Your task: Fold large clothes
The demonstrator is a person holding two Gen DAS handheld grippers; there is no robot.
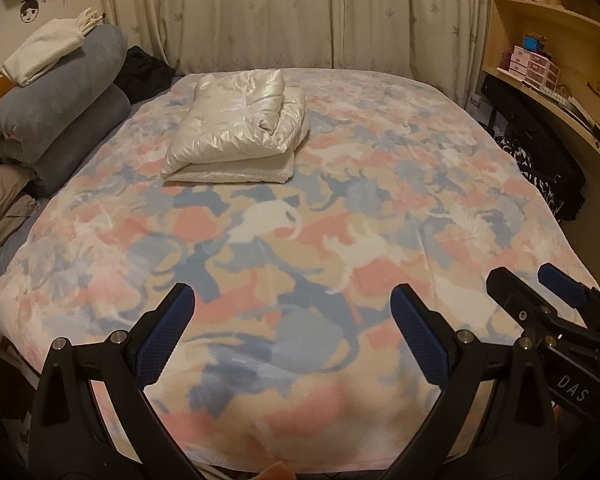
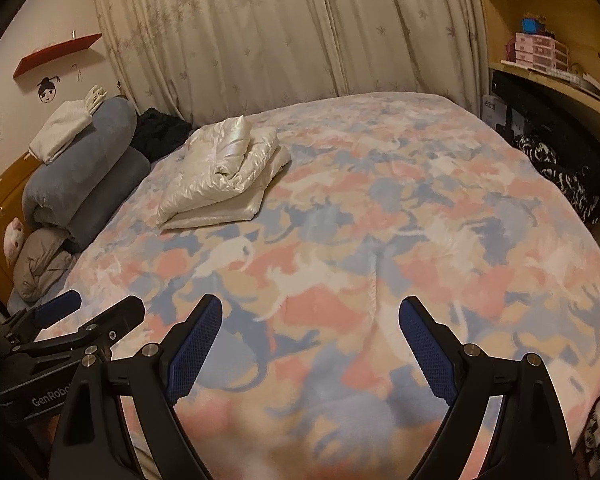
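The folded white puffer jacket point(image 1: 236, 128) lies on the far left part of my bed's cat-print blanket point(image 1: 340, 208), its underside hidden by its own folds. My left tongs point(image 1: 292, 312) and right tongs point(image 2: 310, 324) hover over the blanket's near edge, spread wide and empty

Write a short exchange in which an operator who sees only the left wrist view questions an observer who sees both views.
Operator: Is the right gripper open?
Observer: Yes. The right gripper has its fingers wide apart above the blanket, with nothing between them.
Operator: Is there anything near the headboard that I can't see?
Observer: A pink-and-white plush toy sits beside the grey pillow.
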